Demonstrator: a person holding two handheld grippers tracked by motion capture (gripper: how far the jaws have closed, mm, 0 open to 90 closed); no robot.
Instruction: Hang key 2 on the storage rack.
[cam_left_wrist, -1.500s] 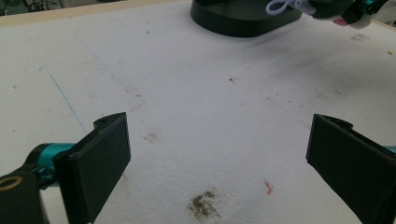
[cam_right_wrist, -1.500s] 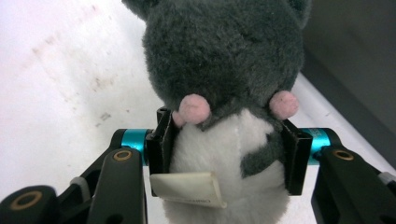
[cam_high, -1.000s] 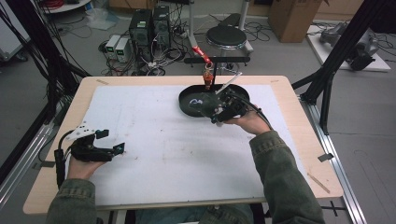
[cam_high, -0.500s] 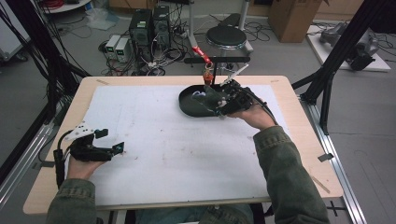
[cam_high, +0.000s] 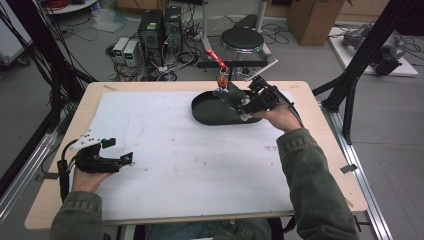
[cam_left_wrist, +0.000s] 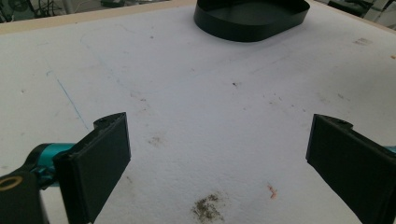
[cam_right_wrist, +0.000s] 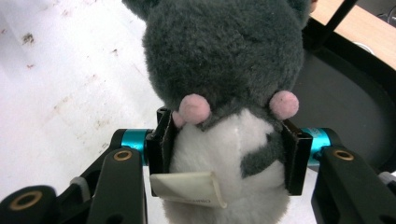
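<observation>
A grey and white plush toy (cam_right_wrist: 224, 84) with pink paws and a sewn-in label sits between the pads of my right gripper (cam_right_wrist: 226, 154), which is shut on its white belly. In the high view the right gripper (cam_high: 239, 101) holds the plush toy (cam_high: 231, 95) above the right end of the black oval tray (cam_high: 212, 112) at the table's far side. My left gripper (cam_high: 116, 151) rests low near the table's left front, jaws wide apart with nothing between them. In the left gripper view its two pads (cam_left_wrist: 100, 158) frame bare white mat, and the black tray (cam_left_wrist: 252, 18) lies far ahead.
A white mat (cam_high: 185, 150) covers most of the wooden table (cam_high: 330, 165). Black frame legs (cam_high: 350, 75) stand off the right edge. Computers, a stool and cables are on the floor beyond the far edge.
My right gripper has risen with the plush toy out of the tray and drifted slightly right. The left gripper has stayed where it was.
</observation>
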